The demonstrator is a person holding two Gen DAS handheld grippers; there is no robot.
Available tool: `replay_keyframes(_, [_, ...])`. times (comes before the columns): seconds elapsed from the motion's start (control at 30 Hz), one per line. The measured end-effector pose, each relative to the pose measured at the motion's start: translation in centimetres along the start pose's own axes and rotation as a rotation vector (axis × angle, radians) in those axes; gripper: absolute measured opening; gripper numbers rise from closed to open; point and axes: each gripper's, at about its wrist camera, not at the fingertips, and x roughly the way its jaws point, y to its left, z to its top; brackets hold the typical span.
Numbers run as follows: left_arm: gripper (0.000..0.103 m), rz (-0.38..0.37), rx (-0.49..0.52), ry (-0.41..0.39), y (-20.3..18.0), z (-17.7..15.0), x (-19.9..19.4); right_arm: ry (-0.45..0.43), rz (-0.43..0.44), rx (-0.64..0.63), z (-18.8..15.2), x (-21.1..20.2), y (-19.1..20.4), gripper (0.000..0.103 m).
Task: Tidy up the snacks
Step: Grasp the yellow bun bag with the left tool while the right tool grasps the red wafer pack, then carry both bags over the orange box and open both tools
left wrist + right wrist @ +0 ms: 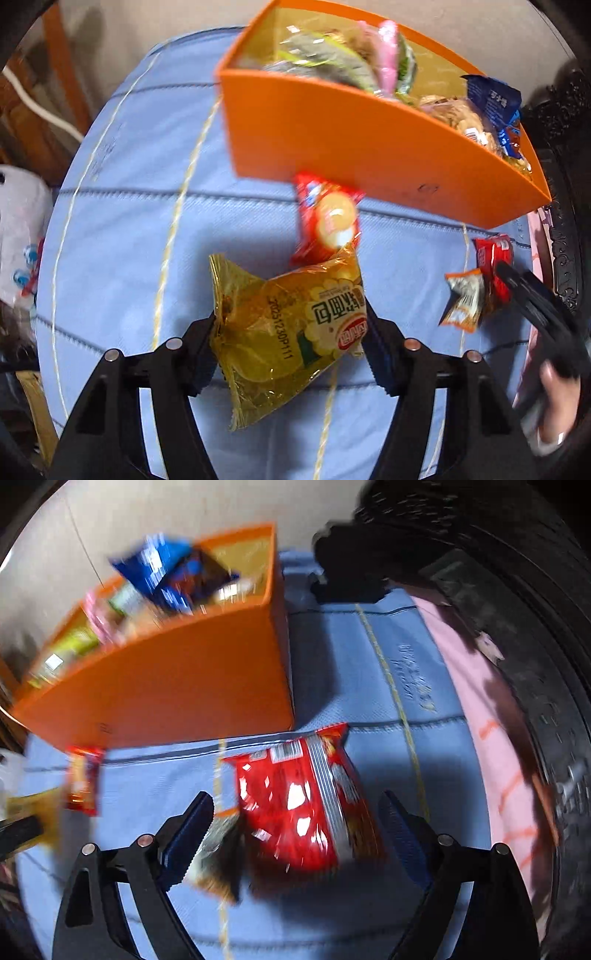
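Left hand-held gripper (288,343) clamped on yellow snack pkt (291,332), orange box (354,147) w/ snacks behind, blue cloth (147,221)

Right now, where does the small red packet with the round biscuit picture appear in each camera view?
Left wrist view: the small red packet lies at centre, just below the orange box, above the yellow packet.
Right wrist view: the same packet is at the far left edge, blurred, below the box.
Shared landmark: the orange box.

The left wrist camera looks down over its own fingers, close above the blue cloth (122,221); the right wrist camera looks down from the other side, also close; both see the orange box (354,147) (177,686).
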Motion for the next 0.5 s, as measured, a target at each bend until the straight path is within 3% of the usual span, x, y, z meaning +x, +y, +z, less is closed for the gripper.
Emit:
replay_keyframes(0.07, [0.065, 0.001, -0.012, 0.005, 0.9, 0.0, -0.2, 0.052, -0.007, -0.036, -0.1, 2.2, 0.3, 0.087])
replay_keyframes(0.17, [0.065, -0.001, -0.036, 0.026, 1.4, -1.2, -0.1, 0.049, 0.028, -0.025, 0.2, 1.7, -0.3, 0.07])
replay_keyframes(0.27, [0.065, 0.008, -0.027, 0.025, 0.8, -1.1, 0.0, 0.026, 0.104, 0.052, -0.2, -0.4, -1.9, 0.07])
replay_keyframes(0.5, [0.065, 0.009, 0.032, -0.005, -1.0, -0.9, -1.3, -0.05, 0.177, 0.043, -2.1, -5.9, -2.4, 0.071])
